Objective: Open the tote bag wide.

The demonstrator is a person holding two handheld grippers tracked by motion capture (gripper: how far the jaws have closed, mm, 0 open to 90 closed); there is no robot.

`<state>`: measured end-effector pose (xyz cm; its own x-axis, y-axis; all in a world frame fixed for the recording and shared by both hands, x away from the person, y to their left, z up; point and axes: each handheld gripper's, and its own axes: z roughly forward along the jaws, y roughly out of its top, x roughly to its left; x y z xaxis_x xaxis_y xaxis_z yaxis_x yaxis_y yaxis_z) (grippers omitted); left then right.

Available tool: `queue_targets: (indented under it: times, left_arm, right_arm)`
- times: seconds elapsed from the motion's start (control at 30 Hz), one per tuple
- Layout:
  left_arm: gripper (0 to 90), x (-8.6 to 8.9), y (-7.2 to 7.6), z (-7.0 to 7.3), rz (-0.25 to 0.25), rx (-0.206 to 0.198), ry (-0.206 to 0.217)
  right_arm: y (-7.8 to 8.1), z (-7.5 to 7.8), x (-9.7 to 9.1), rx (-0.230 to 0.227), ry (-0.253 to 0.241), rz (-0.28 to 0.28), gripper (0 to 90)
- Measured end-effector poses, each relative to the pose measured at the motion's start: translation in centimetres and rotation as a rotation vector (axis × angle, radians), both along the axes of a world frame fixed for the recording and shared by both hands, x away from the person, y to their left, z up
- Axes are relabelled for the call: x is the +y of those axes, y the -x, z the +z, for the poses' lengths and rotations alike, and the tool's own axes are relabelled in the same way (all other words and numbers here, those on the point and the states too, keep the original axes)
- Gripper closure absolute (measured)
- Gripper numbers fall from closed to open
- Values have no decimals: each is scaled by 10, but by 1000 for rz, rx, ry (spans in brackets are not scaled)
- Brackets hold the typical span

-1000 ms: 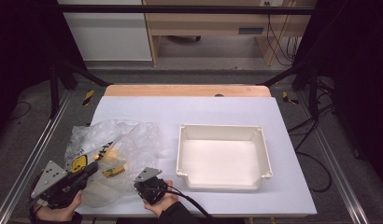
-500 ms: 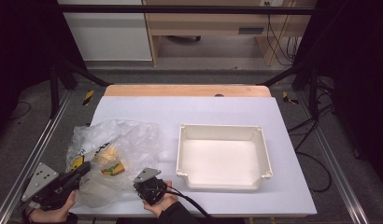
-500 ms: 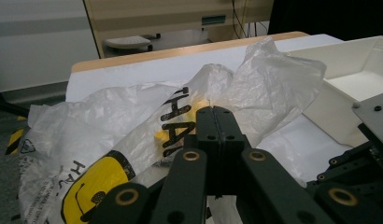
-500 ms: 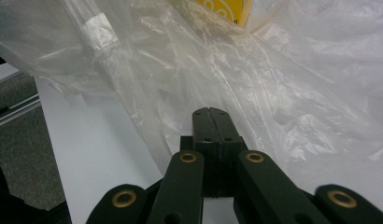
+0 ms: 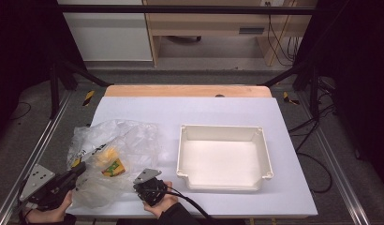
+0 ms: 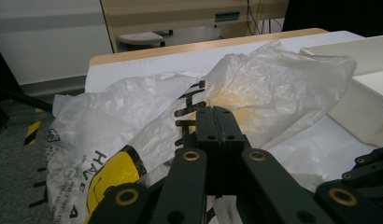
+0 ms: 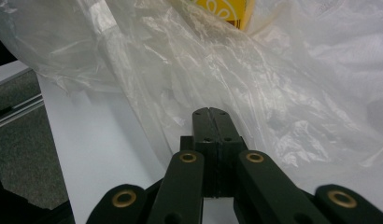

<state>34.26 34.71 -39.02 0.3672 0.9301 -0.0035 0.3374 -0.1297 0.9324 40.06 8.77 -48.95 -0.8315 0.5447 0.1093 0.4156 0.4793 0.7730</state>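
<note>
A crumpled clear plastic bag [image 5: 124, 138] with black lettering and a yellow print lies on the left of the white table; a yellow packet [image 5: 110, 161] shows inside it. My left gripper [image 5: 80, 168] is at the bag's near left edge, jaws shut with the film pinched at their tip [image 6: 215, 109]; the bag [image 6: 273, 79] rises beyond it. At the bag's near right edge my right gripper [image 5: 142, 180] is shut on the film [image 7: 210, 111]. The bag [image 7: 255, 74] drapes above it, with the packet [image 7: 222, 9] at the top.
A shallow white tray [image 5: 223, 129] stands on the right half of the table, its rim [image 6: 339, 46] just right of the bag. The table's front edge runs close under both hands. A metal frame rail lines each side of the table.
My left gripper has drawn back a little toward the table's near left corner, and the bag's near left part has stretched after it. The right gripper has stayed put.
</note>
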Motion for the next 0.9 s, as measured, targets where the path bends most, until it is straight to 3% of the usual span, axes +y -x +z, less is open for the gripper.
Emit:
queue_targets:
  times: [0.5,0.9]
  left_arm:
    - [900,8,2,-10,42,22,-31]
    - [900,16,2,-29,52,84,-34]
  right_arm:
    - [-1,0,0,1,-6,8,900]
    - [-1,-1,0,0,-6,8,900]
